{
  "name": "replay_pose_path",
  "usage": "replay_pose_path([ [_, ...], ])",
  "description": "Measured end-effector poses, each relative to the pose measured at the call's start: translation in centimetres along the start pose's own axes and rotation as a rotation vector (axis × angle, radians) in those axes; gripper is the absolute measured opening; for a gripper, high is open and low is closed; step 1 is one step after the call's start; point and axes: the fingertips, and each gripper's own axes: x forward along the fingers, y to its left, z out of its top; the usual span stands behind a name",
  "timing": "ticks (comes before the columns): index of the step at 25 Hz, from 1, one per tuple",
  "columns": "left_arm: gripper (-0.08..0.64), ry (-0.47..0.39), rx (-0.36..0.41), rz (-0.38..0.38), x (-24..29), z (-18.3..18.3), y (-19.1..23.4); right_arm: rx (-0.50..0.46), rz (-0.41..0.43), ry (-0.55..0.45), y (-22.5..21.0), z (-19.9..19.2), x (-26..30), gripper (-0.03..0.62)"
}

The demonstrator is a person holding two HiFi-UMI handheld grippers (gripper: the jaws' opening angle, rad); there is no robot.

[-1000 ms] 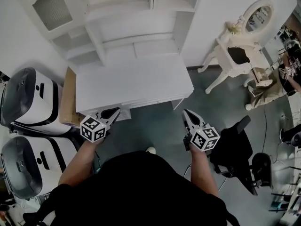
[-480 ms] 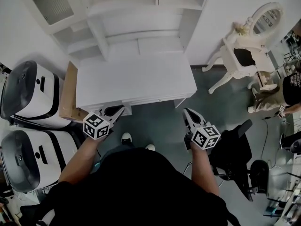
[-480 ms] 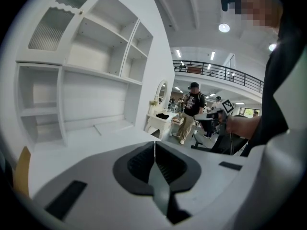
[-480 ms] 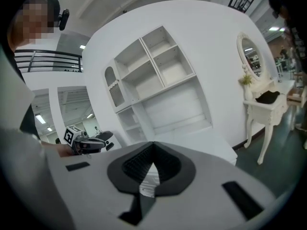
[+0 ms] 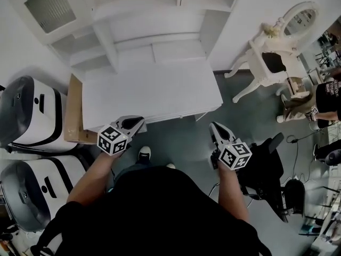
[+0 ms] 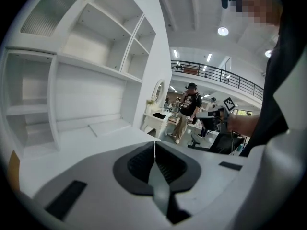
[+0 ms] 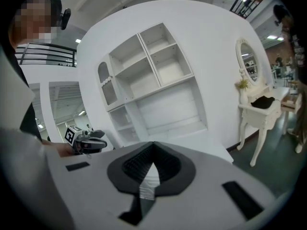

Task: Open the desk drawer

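Note:
The white desk [image 5: 152, 92] with its shelf hutch fills the middle of the head view. Its drawer front [image 5: 165, 115] shows only as a thin strip under the front edge. My left gripper [image 5: 134, 123] is shut and empty, its tips right at the left part of that front edge; whether they touch it I cannot tell. My right gripper [image 5: 214, 128] is shut and empty too, over the floor just off the desk's front right corner. In the left gripper view the pads [image 6: 154, 150] meet above the desk top [image 6: 81, 143]. The right gripper view shows closed pads [image 7: 152, 152] and the left gripper [image 7: 88, 143].
Two white rounded machines [image 5: 26, 111] [image 5: 32, 191] and a brown box [image 5: 73, 111] stand left of the desk. A white vanity table with an oval mirror [image 5: 277, 52] stands at the right wall, a person [image 5: 325, 97] beside it. A black office chair [image 5: 272, 169] is behind my right hand.
Both grippers have moved toward the desk; the left one's tips have come up to its front edge. A person has walked into view at the right.

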Motion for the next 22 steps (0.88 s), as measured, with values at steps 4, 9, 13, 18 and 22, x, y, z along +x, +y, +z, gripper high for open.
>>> replay_pose_path([
  [4,0.012,-0.002,0.023,-0.05,1.1,1.6,2.5,0.013,-0.043,0.003,0.4,0.5,1.6,0.002],
  [9,0.012,0.003,0.037,-0.111,2.3,2.6,6.0,0.016,-0.092,-0.005,1.5,1.2,4.1,0.002],
  [13,0.012,0.005,0.049,-0.167,3.1,3.3,7.9,0.019,-0.142,-0.006,2.3,1.5,5.1,0.002],
  [18,0.012,0.004,0.075,-0.241,4.1,4.3,9.5,0.037,-0.22,-0.019,2.7,1.5,5.3,0.002],
  [22,0.012,0.019,0.071,-0.292,4.7,3.7,10.3,0.058,-0.274,-0.016,3.0,0.9,5.7,0.002],
])
